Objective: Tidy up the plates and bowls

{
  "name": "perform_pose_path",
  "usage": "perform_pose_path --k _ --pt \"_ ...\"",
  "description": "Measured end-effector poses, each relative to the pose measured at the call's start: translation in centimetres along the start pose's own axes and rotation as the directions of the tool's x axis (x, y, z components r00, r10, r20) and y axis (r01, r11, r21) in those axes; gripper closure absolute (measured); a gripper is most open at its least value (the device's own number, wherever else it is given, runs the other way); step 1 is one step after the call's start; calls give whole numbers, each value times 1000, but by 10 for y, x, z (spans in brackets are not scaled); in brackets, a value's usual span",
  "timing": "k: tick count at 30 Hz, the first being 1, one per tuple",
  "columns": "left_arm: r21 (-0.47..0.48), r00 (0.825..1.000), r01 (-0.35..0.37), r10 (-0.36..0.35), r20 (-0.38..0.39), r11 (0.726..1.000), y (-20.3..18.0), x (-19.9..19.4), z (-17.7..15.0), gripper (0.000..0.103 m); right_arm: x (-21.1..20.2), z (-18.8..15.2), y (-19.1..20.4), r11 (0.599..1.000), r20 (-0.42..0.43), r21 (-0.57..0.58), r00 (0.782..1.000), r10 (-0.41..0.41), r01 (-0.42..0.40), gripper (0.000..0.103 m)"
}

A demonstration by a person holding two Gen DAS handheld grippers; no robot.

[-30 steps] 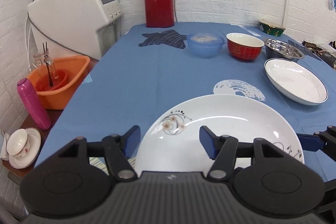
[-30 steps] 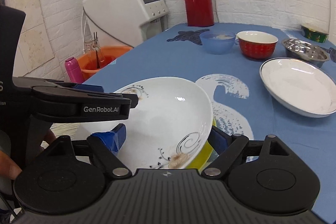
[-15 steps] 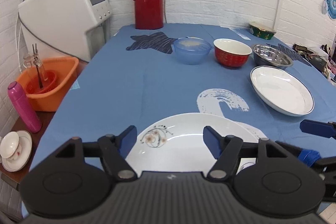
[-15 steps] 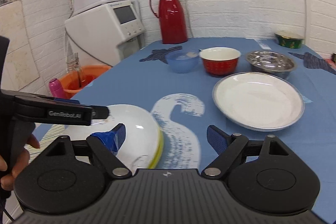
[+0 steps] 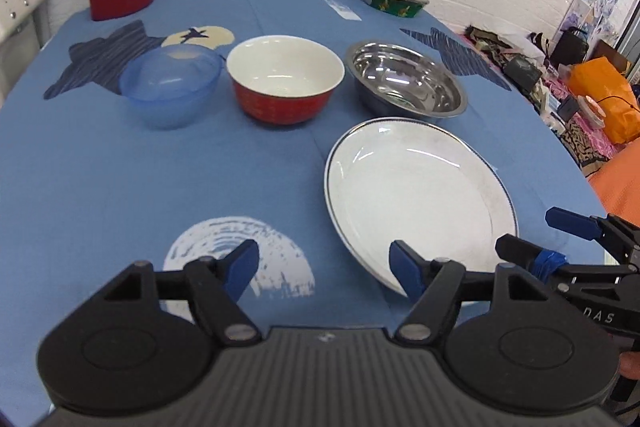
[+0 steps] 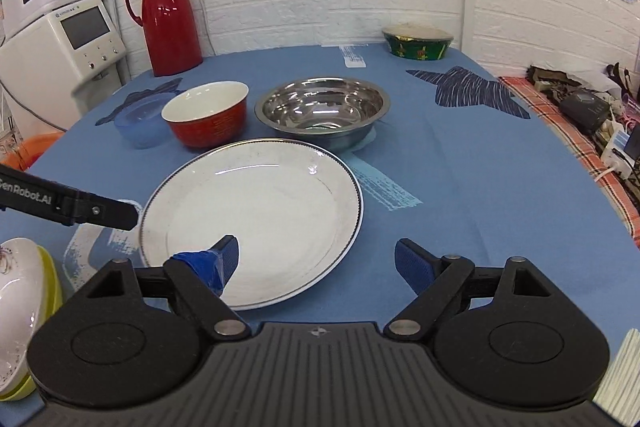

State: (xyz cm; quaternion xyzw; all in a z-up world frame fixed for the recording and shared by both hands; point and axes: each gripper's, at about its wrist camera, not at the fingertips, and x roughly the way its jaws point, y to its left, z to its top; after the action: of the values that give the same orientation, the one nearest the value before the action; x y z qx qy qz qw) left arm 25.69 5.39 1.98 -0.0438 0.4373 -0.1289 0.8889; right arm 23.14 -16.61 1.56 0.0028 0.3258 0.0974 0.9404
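- left gripper (image 5: pixel 324 265) fingers spread wide, empty, hovering over the blue tabletop (image 5: pixel 120 179) just beside the white plate w/ dark rim (image 5: pixel 420 199).
- right gripper (image 6: pixel 316 263) fingers also apart, nothing held; its left finger over the plate's near edge.
- behind the plate: blue plastic bowl (image 5: pixel 170 93), red bowl (image 5: pixel 285 79), steel bowl (image 5: pixel 404 79) in a row.
- floral white plate (image 6: pixel 18 303) stacked on a yellow one (image 6: pixel 50 291), far left of the right wrist view.
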Motion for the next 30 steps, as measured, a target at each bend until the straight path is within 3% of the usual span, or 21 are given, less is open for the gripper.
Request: perform_pose_path --k 7,9,14,17,21,30 --pt "-4 997 11 -11 -76 1000 -14 57 27 31 41 10 -11 1000 -71 15 997 14 -13 31" --pt "27 998 -9 10 -57 1000 -20 60 27 31 48 8 -9 1000 -98 11 995 27 -26 29" --pt "52 999 -23 25 -42 998 -25 64 26 31 47 3 2 999 -61 -29 998 29 -31 28" --pt "87 998 -51 53 -30 995 -32 64 23 43 47 1 10 998 -48 -48 998 49 -52 28" --pt "90 999 -40 42 -25 995 -33 62 21 50 46 -1 13 997 -28 -52 998 56 -57 28" --pt "68 998 -64 65 -6 996 -35 61 19 53 45 -3 9 997 2 -51 998 62 -62 37"
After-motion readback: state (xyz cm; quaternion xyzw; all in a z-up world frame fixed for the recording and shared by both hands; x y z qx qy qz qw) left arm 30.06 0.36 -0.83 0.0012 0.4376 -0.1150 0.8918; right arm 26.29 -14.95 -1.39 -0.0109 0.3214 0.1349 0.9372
